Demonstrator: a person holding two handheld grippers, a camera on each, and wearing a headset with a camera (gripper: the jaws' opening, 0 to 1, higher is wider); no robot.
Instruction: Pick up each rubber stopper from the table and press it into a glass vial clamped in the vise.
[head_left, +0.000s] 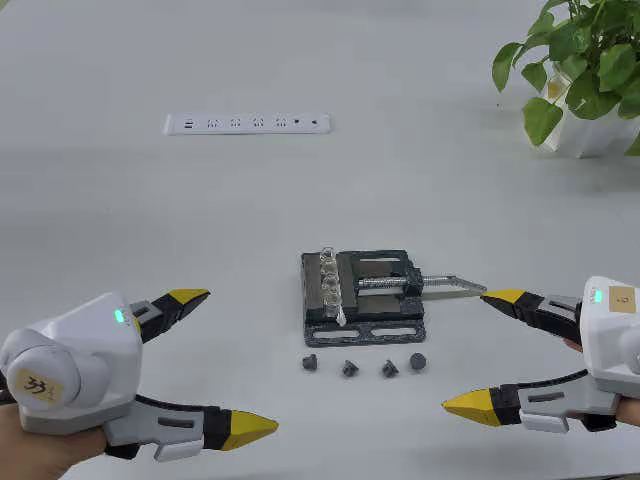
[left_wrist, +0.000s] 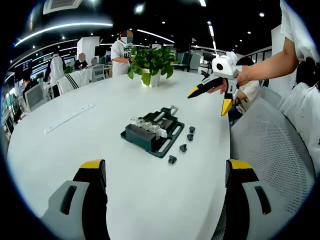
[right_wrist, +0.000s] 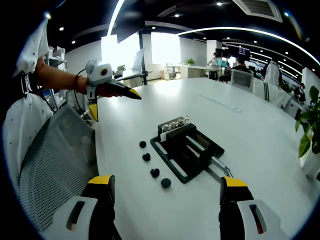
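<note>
Head view, from the left: the left gripper (head_left: 225, 360) hovers low over the white table (head_left: 200, 220), its jaws spread wide with nothing between them. Toward the middle sits the dark vise (head_left: 372, 305), and clamped along its left side stands a row of clear glass vials (head_left: 329, 283), upright with open mouths. Just in front of the vise, not touching it, four dark rubber stoppers (head_left: 350, 368) lie in a row on the table, none yet in a vial; they are too small to tell which end faces up. At the right, the right gripper (head_left: 483, 350) hangs with jaws likewise wide and empty, its upper tip near the end of the vise handle (head_left: 455, 286). The stoppers are probably light, soft and grippy rather than slick, so a gentle pinch across the wider head, plug end left free, seems the best hold; squeezing hard could flick one away. The vials look thin and brittle, so I judge they want a straight, moderate push downward, never a sideways one
</note>
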